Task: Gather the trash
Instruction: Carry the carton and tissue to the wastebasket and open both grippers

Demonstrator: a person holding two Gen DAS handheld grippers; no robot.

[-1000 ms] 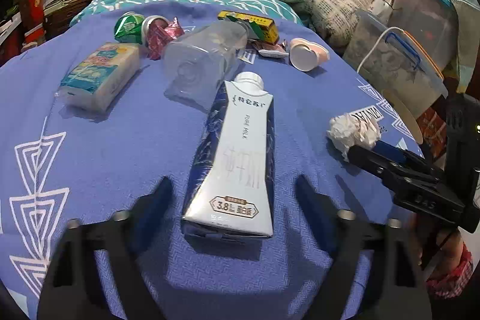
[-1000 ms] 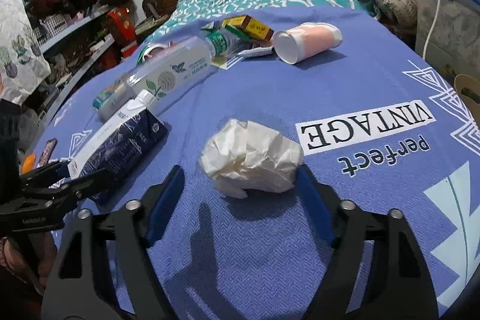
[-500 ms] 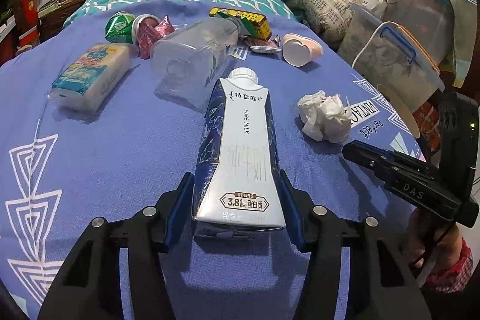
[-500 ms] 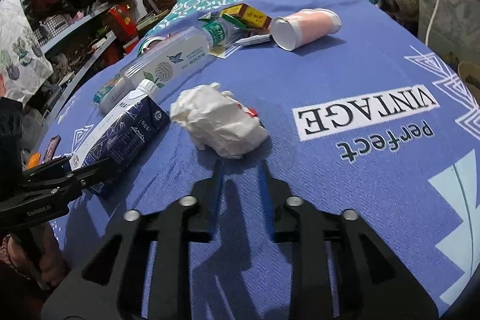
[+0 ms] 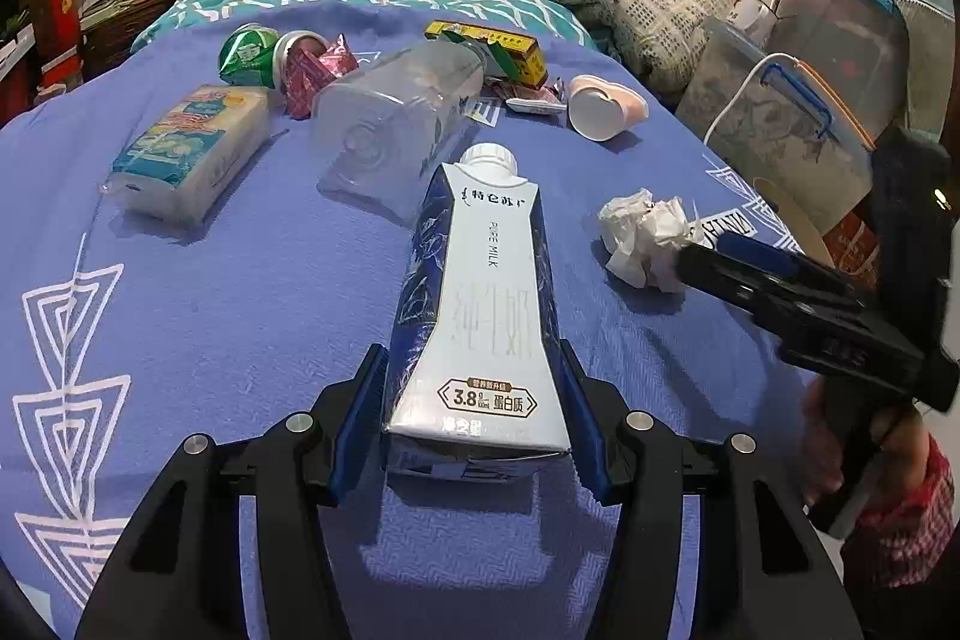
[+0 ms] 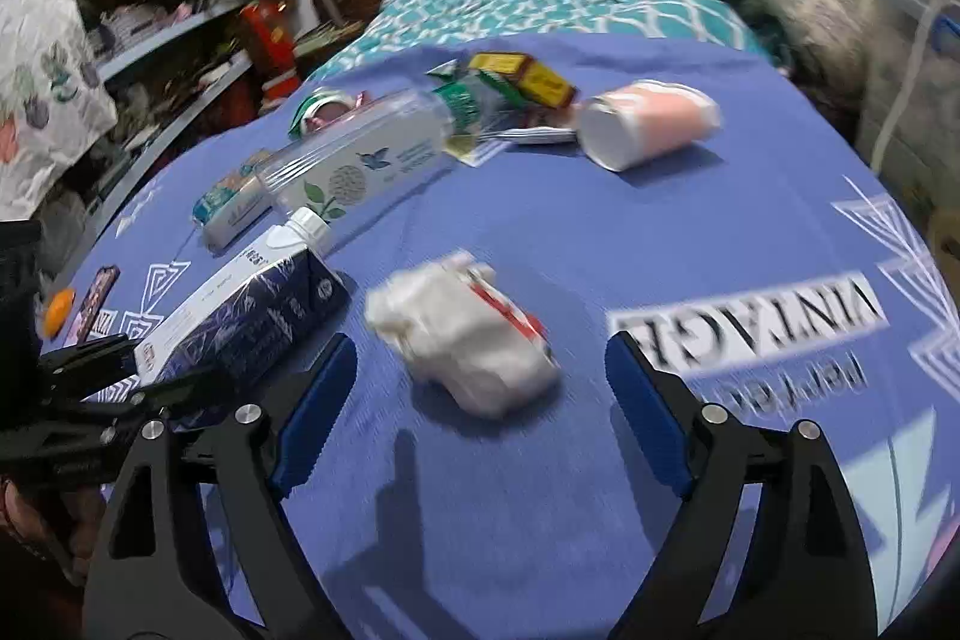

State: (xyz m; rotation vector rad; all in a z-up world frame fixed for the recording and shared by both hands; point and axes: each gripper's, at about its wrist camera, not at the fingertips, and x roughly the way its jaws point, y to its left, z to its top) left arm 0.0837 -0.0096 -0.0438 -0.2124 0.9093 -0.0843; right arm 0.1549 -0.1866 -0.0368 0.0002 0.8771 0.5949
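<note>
Item 1: tall navy-and-white cardboard milk carton (image 5: 480, 304), lying flat on the blue patterned bedspread (image 5: 240, 292), cap pointing away. The left gripper (image 5: 474, 421) has its fingers clenched on the carton's base end, one blue pad on each long side (probably the squarest place to pinch).

Item 2: crumpled white paper wad (image 6: 462, 340), lying loose on the bedspread just right of the carton. The right gripper (image 6: 474, 400) has its fingers spread wide either side of it, not touching, holding nothing.

Item 3: clear plastic bottle (image 5: 396, 124), pink paper cup (image 5: 603, 115), lying beyond, uncollected.
</note>
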